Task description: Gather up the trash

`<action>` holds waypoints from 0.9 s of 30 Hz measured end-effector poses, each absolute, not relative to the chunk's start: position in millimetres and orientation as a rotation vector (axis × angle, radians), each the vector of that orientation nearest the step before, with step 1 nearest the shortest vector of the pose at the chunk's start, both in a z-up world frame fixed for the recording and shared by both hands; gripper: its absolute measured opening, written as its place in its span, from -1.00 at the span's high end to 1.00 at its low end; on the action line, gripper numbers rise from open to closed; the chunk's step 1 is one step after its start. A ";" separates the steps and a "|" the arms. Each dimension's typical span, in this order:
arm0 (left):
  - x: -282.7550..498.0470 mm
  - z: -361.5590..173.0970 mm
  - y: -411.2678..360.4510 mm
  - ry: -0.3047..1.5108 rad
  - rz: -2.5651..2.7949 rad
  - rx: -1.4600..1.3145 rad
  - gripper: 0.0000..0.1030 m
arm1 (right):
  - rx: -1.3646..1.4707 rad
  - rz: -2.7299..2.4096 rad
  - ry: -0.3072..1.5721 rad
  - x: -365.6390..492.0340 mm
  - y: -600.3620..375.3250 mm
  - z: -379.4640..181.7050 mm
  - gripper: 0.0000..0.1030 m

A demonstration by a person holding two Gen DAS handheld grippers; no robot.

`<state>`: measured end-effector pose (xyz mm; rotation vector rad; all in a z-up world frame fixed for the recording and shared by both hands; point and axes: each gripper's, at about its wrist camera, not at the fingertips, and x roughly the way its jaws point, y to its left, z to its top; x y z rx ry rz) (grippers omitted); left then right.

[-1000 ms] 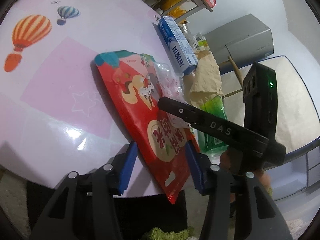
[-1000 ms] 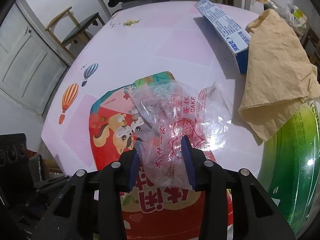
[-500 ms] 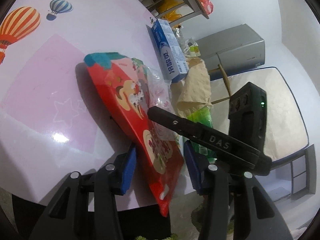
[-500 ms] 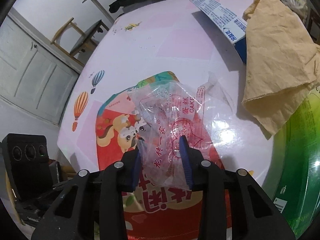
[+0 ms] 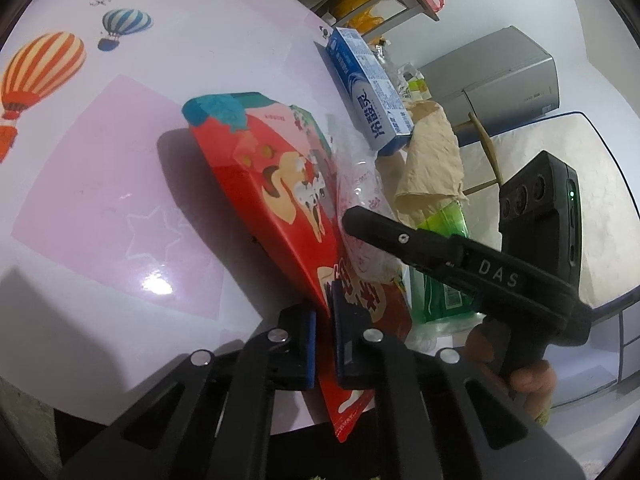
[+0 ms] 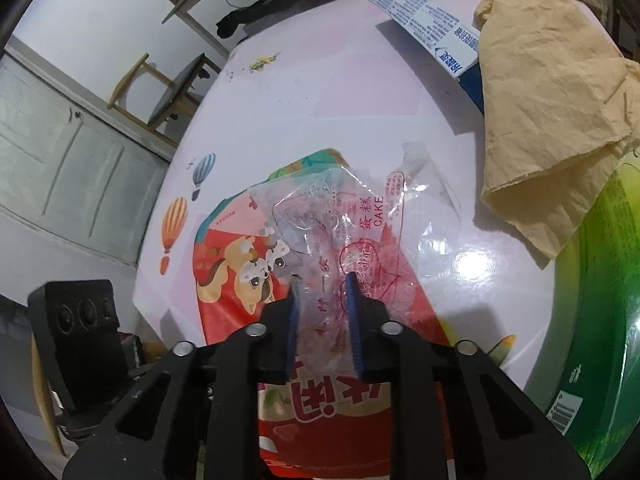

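A red snack bag (image 5: 272,208) lies on the pink round table (image 5: 120,160), its near end past the table edge. My left gripper (image 5: 323,308) is closing, its blue pads pressing the bag's near edge. On top of the bag (image 6: 228,280) lies a clear cake wrapper (image 6: 344,224) with red print. My right gripper (image 6: 323,284) is closing too, and the wrapper is bunched between its pads. In the left wrist view, one of the right gripper's fingers (image 5: 400,236) reaches over the wrapper (image 5: 360,200).
A blue-and-white box (image 6: 432,20) lies at the far side. A crumpled tan paper (image 6: 548,112) partly covers a green package (image 6: 600,300) at the right. A wooden chair (image 6: 168,92) stands beyond the table. A hand (image 5: 528,384) holds the right gripper.
Both grippers have closed from wide apart: the left onto the red bag's edge, the right onto the clear wrapper. The red bag now tilts up on its edge.
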<state>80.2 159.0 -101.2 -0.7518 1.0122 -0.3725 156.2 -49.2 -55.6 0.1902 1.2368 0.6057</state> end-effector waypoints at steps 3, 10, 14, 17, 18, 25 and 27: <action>74.1 -96.9 164.3 0.999 -0.354 -0.712 0.90 | 0.170 0.588 1.199 151.7 -50.1 -45.0 0.77; 60.4 -90.4 184.0 0.979 -0.272 -0.655 0.90 | 0.076 0.552 1.157 139.3 -49.7 -38.5 0.78; 59.1 -90.4 191.7 0.975 -0.242 -0.628 0.90 | 0.002 0.549 1.147 129.9 -45.1 -39.3 0.78; 60.3 -91.6 193.6 0.978 -0.237 -0.622 0.89 | -0.087 0.561 1.148 122.1 -35.6 -42.1 0.60; 60.6 -91.6 192.9 0.979 -0.236 -0.620 0.89 | -0.104 0.559 1.144 120.4 -35.0 -41.7 0.56; 64.5 -89.7 189.5 0.978 -0.232 -0.596 0.89 | -0.170 0.543 1.072 110.0 -38.5 -32.8 -0.08; 65.0 -89.6 189.2 0.978 -0.233 -0.597 0.89 | -0.184 0.538 1.069 108.7 -39.8 -34.1 -0.14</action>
